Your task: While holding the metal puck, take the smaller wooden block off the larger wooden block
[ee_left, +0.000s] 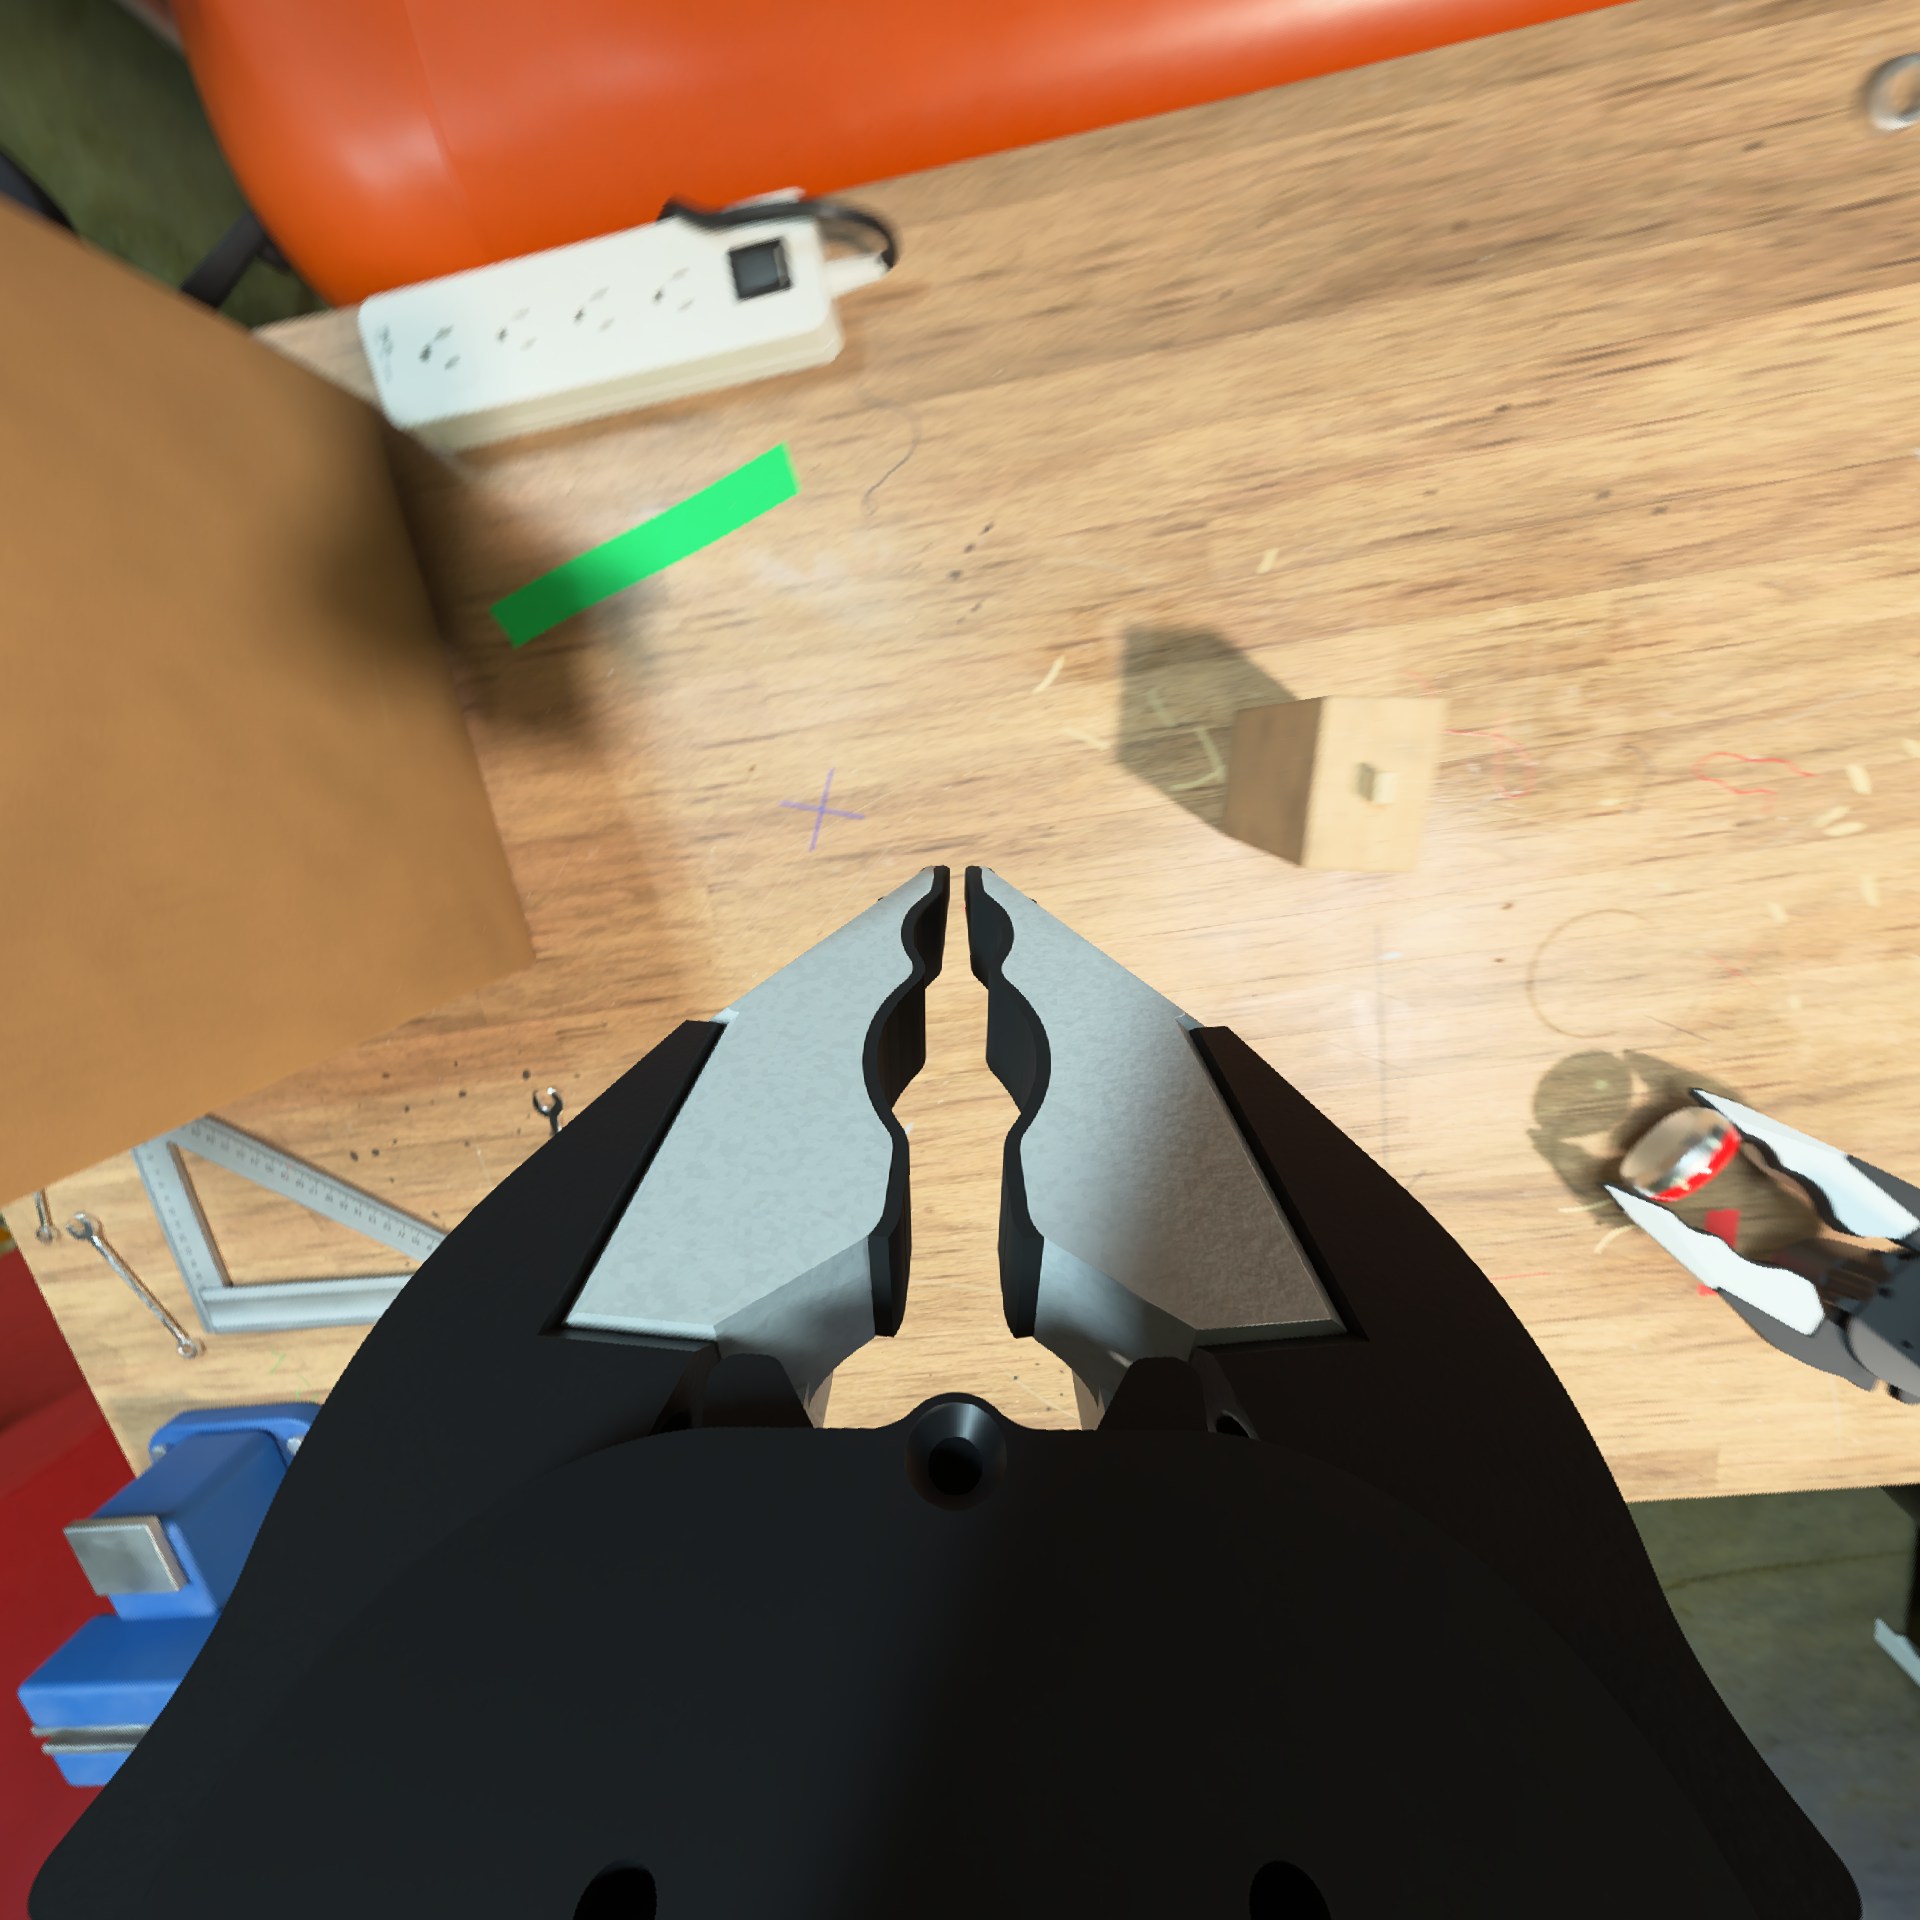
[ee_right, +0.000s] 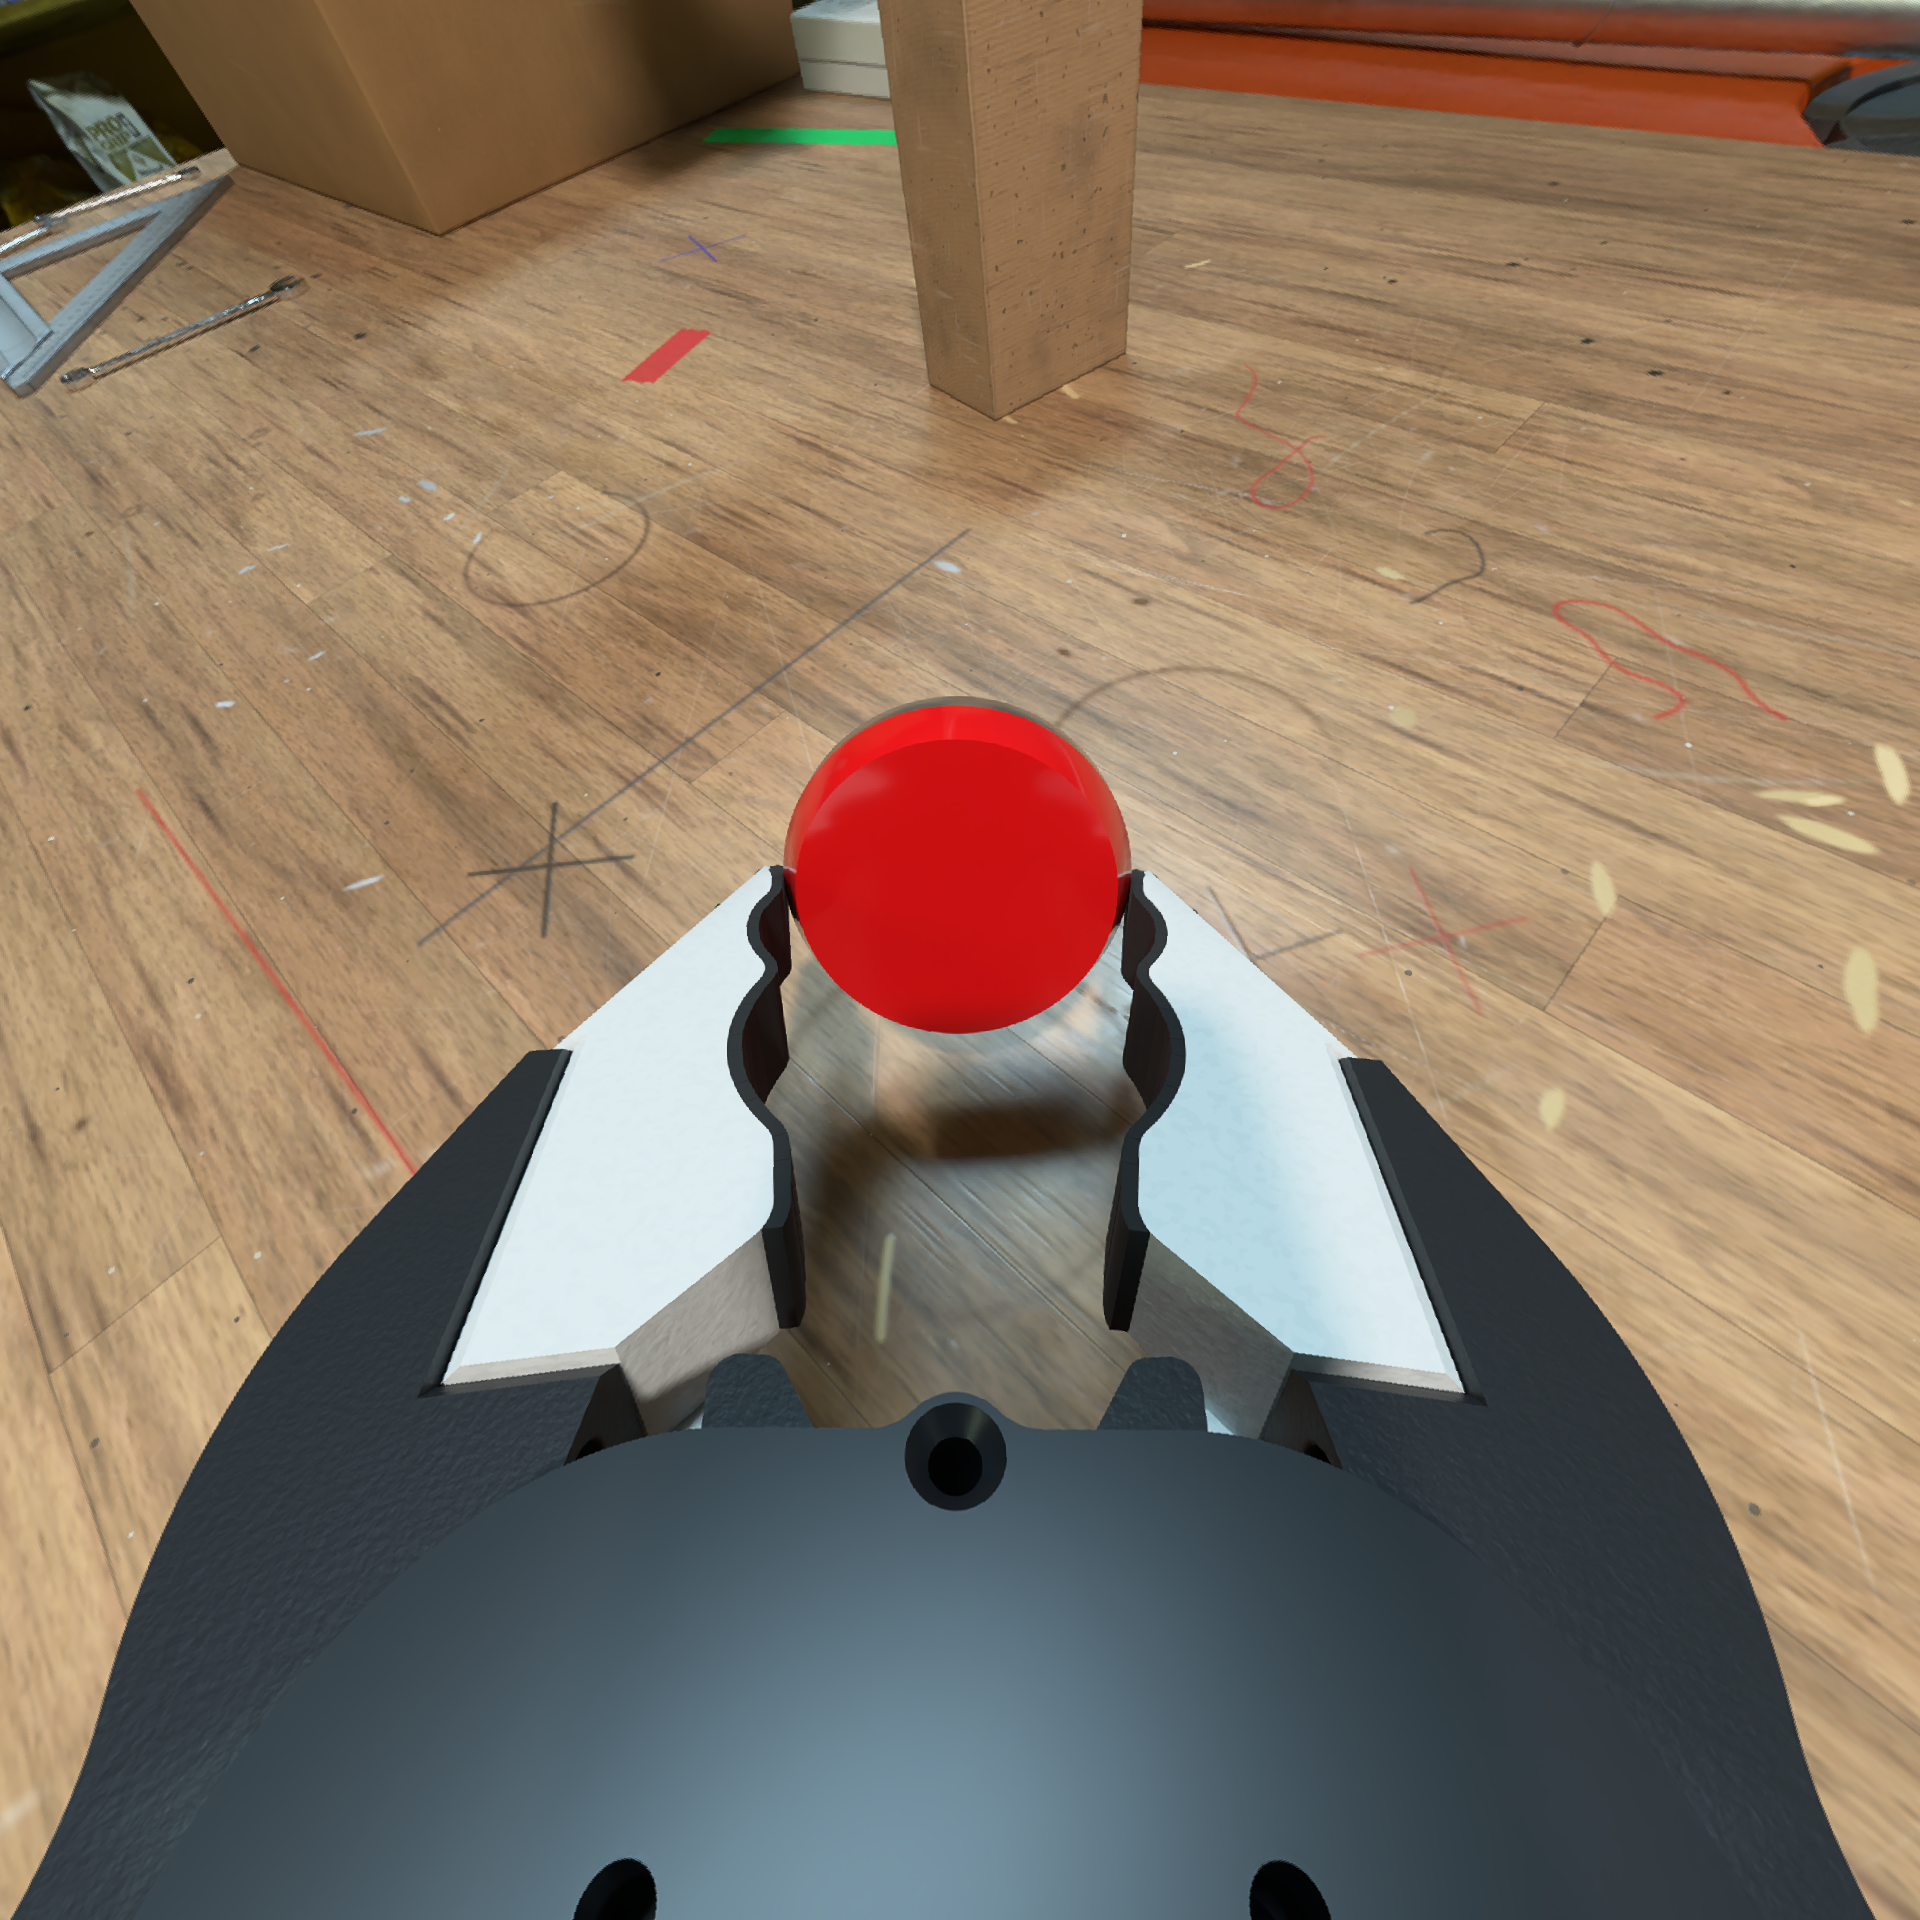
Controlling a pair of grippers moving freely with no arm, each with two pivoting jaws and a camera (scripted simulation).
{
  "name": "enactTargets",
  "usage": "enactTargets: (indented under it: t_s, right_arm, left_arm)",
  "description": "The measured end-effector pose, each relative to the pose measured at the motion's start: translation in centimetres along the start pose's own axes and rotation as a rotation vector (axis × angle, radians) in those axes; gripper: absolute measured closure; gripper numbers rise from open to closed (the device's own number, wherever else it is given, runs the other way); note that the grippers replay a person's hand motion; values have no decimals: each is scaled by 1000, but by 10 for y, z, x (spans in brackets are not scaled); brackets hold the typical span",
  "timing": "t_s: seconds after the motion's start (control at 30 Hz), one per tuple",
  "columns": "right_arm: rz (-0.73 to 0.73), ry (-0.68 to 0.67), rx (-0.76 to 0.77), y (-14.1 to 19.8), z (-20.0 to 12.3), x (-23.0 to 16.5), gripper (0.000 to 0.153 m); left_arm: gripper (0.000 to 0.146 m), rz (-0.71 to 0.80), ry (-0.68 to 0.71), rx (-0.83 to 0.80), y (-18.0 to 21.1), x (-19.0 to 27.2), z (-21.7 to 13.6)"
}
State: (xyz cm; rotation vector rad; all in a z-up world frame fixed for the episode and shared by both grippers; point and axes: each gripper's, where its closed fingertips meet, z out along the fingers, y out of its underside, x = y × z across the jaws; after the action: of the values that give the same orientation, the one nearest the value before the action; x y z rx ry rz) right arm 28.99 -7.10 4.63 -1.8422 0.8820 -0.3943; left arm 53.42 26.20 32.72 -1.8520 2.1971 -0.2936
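Observation:
The larger wooden block (ee_left: 1273, 774) stands upright on the wooden table (ee_left: 1143, 468), right of and beyond my left gripper (ee_left: 957, 878). The smaller wooden block (ee_left: 1378, 782) sits on its top face. My left gripper is shut and empty, above the table and apart from the blocks. My right gripper (ee_left: 1654, 1143) shows at the lower right, shut on the metal puck (ee_left: 1678, 1158). In the right wrist view the right gripper (ee_right: 956, 883) grips the puck (ee_right: 956, 868), red face towards the camera, above the table. The larger block (ee_right: 1018, 197) stands ahead; its top is out of frame.
A cardboard box (ee_left: 208, 675) stands at the left, a white power strip (ee_left: 603, 322) and green tape strip (ee_left: 644, 545) beyond it. An orange object (ee_left: 727, 104) lines the far edge. A metal square (ee_left: 270, 1236), wrench (ee_left: 135, 1288) and blue vise (ee_left: 156, 1558) lie near left.

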Motion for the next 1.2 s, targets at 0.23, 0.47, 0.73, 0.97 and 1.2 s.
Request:
enactTargets:
  t_s: [0.23, 0.47, 0.73, 0.97, 1.2]
  right_arm:
    - [-12, 3, -15, 2, 3, -2, 88]
    - [-17, 15, -25, 5, 2, 0, 88]
    - [-12, 26, -24, 5, 1, 3, 88]
    - [-23, 27, -14, 4, 0, 2, 88]
    - [-27, 23, -17, 4, 1, 0, 88]
  left_arm:
    - [144, -166, 64, -31, 54, -82, 65]
    - [144, -282, 102, -66, 99, -128, 135]
    - [144, -335, 150, -89, 126, -140, 189]
    - [143, -329, 158, -95, 136, -140, 215]
    - [143, -283, 151, -65, 135, -141, 214]
